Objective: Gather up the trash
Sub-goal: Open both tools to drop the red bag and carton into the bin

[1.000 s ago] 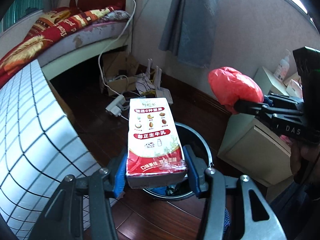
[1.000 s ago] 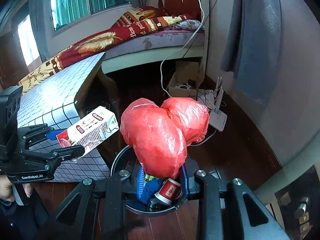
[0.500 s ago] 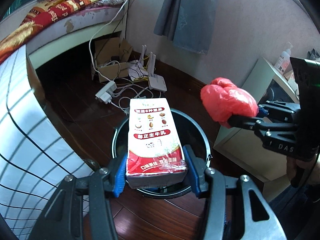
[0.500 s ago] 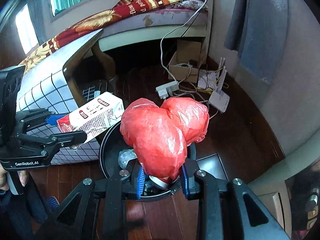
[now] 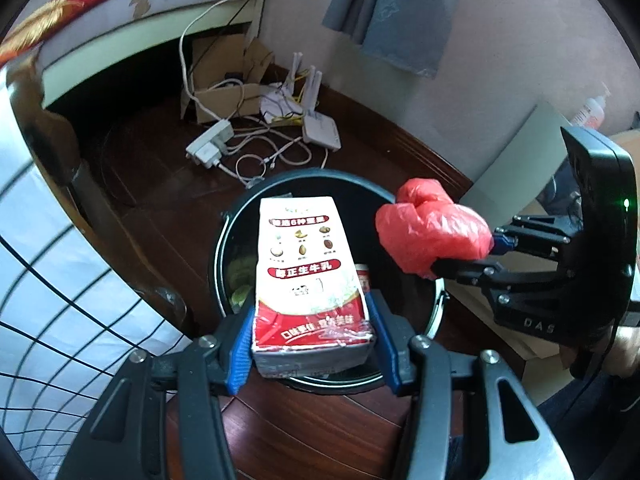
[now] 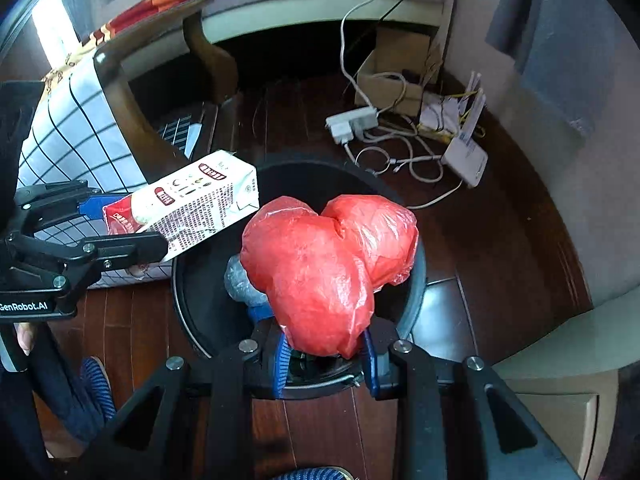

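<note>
My left gripper [image 5: 314,344] is shut on a red and white milk carton [image 5: 308,276] and holds it over the black round trash bin [image 5: 240,216]. The carton also shows in the right wrist view [image 6: 192,204], over the bin's left rim. My right gripper [image 6: 324,354] is shut on a crumpled red plastic bag [image 6: 324,264] above the bin [image 6: 192,304]. In the left wrist view the bag [image 5: 430,232] hangs over the bin's right rim. Some trash lies inside the bin.
A table with a checked cloth [image 5: 48,280] stands left of the bin. A power strip [image 5: 210,146], cables, a router [image 5: 322,136] and a cardboard box [image 5: 224,100] lie on the wood floor behind. A pale cabinet [image 6: 560,360] stands to the right.
Both grippers have moved down and forward over the bin, each still holding its item. The bin now fills more of both views.
</note>
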Available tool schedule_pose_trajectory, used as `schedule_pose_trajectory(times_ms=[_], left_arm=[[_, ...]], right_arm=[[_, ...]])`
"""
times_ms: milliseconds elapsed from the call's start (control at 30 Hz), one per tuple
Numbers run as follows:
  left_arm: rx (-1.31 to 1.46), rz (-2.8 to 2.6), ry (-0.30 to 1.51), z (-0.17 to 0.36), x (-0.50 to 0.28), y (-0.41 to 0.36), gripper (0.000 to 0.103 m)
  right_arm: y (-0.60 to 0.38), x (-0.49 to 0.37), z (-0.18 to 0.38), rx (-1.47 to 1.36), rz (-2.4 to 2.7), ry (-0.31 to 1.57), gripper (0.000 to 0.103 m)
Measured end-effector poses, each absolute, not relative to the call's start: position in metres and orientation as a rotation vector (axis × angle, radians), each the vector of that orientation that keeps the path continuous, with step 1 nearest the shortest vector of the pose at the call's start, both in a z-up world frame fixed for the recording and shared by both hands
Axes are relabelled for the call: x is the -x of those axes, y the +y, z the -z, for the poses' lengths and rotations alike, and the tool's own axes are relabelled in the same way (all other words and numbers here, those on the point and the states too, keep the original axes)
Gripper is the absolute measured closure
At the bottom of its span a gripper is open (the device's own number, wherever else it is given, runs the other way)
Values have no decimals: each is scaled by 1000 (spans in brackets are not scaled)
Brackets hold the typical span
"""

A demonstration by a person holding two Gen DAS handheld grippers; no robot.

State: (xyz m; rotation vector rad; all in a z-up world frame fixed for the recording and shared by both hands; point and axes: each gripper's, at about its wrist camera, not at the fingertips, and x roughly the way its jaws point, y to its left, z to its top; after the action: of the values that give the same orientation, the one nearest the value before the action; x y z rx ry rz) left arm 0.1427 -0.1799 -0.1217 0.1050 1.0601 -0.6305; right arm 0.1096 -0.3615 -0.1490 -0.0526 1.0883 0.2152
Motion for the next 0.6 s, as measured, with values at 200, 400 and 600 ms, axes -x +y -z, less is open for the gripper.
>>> schedule_pose_trajectory(times_ms=[200, 400, 600], left_arm=[[-135, 549, 1073, 138, -147, -180, 5], [-101, 433, 1055, 144, -146, -153, 0], [-107, 404, 1042, 144, -143, -143, 0]], right_arm=[[-352, -120, 169, 152, -190, 1101, 7], [-368, -124, 178, 140, -114, 1143, 0], [-367, -124, 175, 121, -110, 1139, 0]])
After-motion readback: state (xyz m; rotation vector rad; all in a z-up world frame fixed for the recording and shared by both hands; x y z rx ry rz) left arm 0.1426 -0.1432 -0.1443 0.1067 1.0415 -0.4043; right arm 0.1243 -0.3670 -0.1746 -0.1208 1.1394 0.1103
